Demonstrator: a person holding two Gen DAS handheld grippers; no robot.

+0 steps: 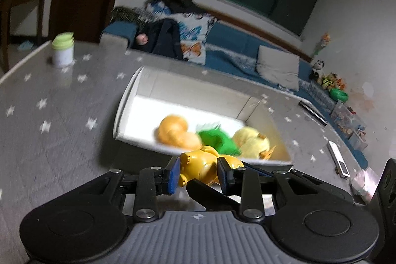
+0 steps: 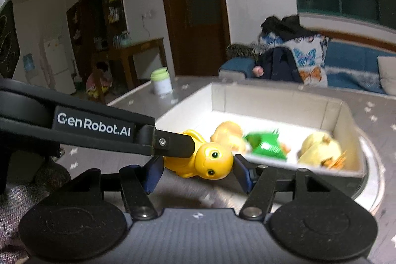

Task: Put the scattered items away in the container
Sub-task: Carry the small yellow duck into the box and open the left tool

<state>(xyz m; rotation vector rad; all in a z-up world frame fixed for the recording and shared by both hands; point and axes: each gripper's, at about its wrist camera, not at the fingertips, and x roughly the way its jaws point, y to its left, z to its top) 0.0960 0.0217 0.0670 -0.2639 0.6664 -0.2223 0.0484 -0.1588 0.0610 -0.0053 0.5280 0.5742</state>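
Right wrist view: yellow toy figure (image 2: 210, 160) sits just short of the white box (image 2: 272, 95), pinched by both tools — left tool (image 1: 198, 171) on its body, right tool (image 2: 195, 172) around its head. I'd raise both evenly, clear the near wall, then release over the bare left end, away from the 3 toys inside.

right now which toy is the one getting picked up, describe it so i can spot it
Find the white box on the grey star-patterned table. Just in front of its near wall, the left gripper and right gripper both clamp a glossy yellow plastic duck. Unlike the soft orange, green and pale yellow toys, it is outside the box, hard and shiny, with black eyes.
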